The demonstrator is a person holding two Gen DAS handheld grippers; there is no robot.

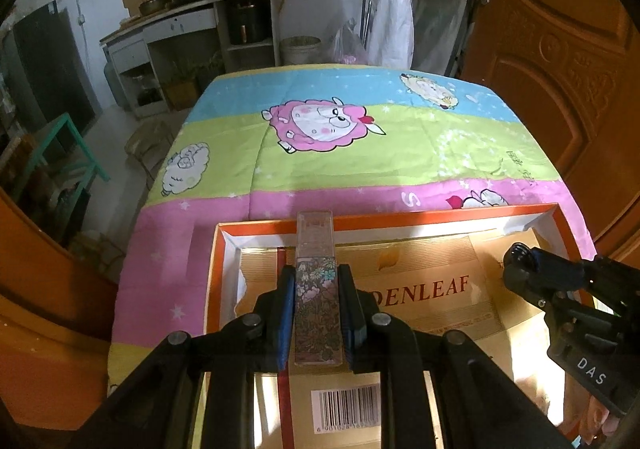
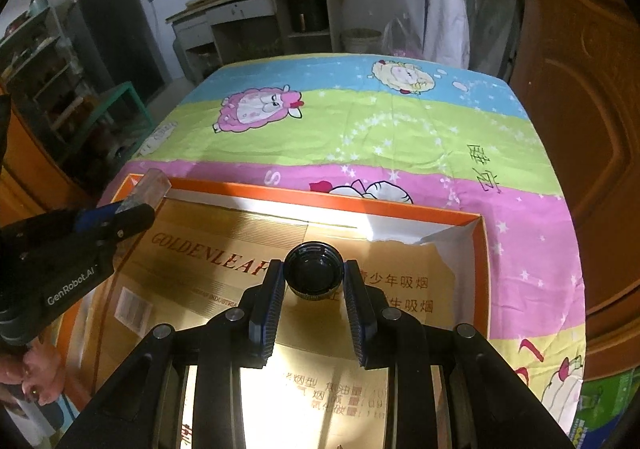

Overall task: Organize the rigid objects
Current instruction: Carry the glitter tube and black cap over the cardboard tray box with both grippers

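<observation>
My left gripper [image 1: 317, 281] is shut on a long clear flat box with a floral print [image 1: 316, 289], held over the left part of an orange-rimmed cardboard tray [image 1: 400, 218]. The box's clear end sticks out past the tray's far rim; it also shows in the right wrist view [image 2: 150, 185]. My right gripper [image 2: 315, 277] is shut on a round black cap-like object [image 2: 314, 269] over the tray's middle [image 2: 320, 198]. The right gripper shows in the left wrist view [image 1: 520, 261]. The left gripper shows in the right wrist view [image 2: 120, 215].
The tray's floor is gold GOLDENLEAF cardboard [image 2: 208, 249]. It lies on a table with a cartoon sheep quilt [image 1: 340, 153]. An orange wooden door [image 1: 560, 49] stands at the right. A counter with pots [image 1: 192, 5] and a green stool frame [image 1: 60, 153] are beyond the table.
</observation>
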